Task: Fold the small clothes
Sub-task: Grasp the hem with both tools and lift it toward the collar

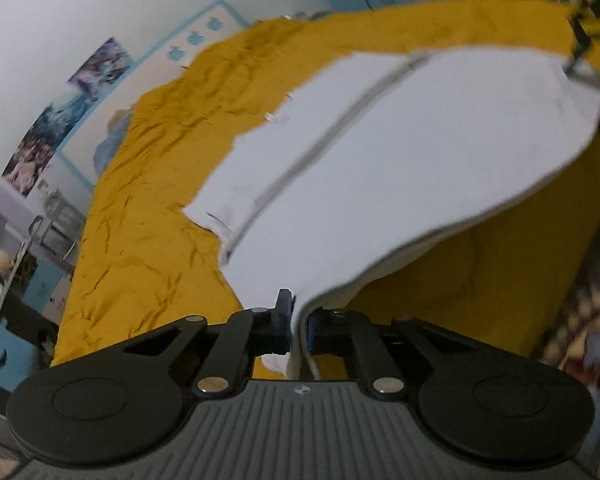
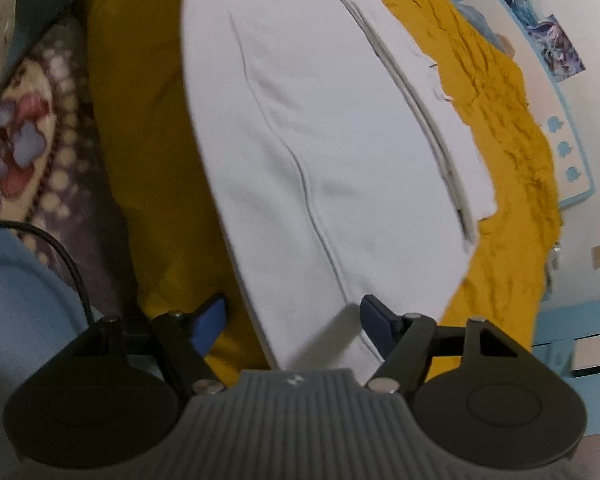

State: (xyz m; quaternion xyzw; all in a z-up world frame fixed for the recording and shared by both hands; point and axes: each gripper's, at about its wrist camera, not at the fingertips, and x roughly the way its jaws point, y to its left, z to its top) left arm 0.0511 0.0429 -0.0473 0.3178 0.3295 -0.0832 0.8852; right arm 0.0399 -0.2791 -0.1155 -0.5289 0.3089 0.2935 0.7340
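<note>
A white garment (image 1: 400, 168) lies on a mustard-yellow sheet (image 1: 148, 208), its near part lifted off the sheet. My left gripper (image 1: 298, 330) is shut on the garment's near edge and holds it up. The other gripper (image 1: 580, 46) shows at the garment's far corner in the left wrist view. In the right wrist view the same white garment (image 2: 320, 140) stretches away from me over the yellow sheet (image 2: 508, 128). My right gripper (image 2: 292, 316) stands open, with the garment's near corner between its blue pads (image 2: 210, 318), not pinched.
A patterned blanket (image 2: 32, 128) lies left of the sheet in the right wrist view. A black cable (image 2: 66, 264) runs near the right gripper. A white wall with posters (image 1: 48, 128) and a blue-framed board (image 2: 572, 152) borders the sheet.
</note>
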